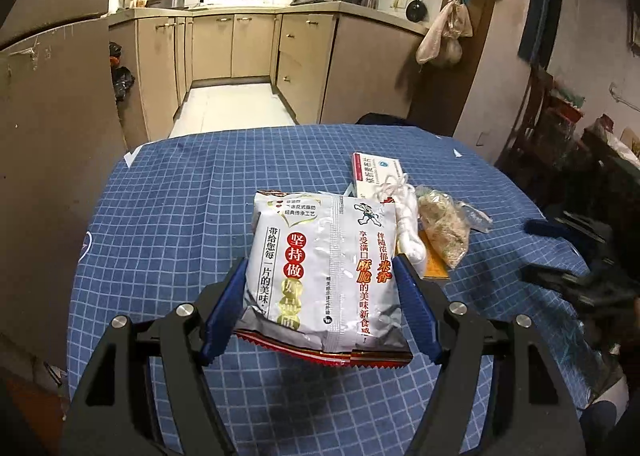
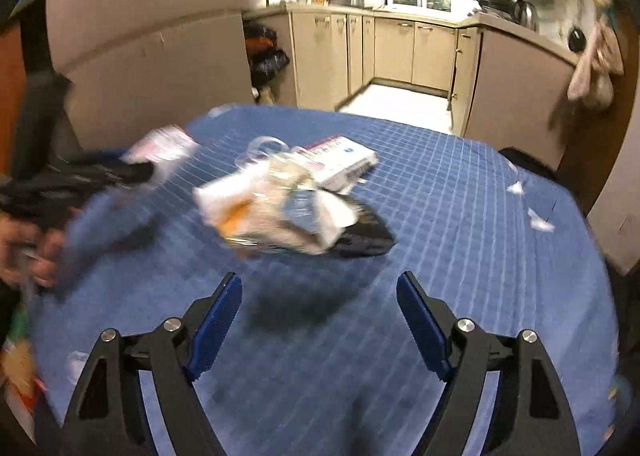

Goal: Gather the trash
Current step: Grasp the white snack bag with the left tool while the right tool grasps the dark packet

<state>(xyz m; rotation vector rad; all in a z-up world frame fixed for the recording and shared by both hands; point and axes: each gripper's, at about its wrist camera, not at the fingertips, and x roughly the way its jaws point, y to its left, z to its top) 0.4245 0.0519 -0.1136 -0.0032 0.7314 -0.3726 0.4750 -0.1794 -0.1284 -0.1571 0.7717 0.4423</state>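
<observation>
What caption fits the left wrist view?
Left hand-held gripper clamps a silver snack bag above the blue checked tablecloth.

Left wrist view: snack bag (image 1: 320, 268) between left tool (image 1: 322, 310) fingers, above desk (image 1: 160, 224). Right of bag: white bundle (image 1: 406, 228), then crumb pouch (image 1: 444, 228). Box (image 1: 378, 172) lies behind them. Right tool (image 1: 576, 256) at far right.

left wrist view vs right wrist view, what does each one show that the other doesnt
Only the left wrist view shows the left claw closed on the silver snack bag, held above the table.

Only the right wrist view shows the right claw open and empty, and a black item under the pile.

Both show the blue checked tablecloth, the white box and the kitchen cabinets.
</observation>
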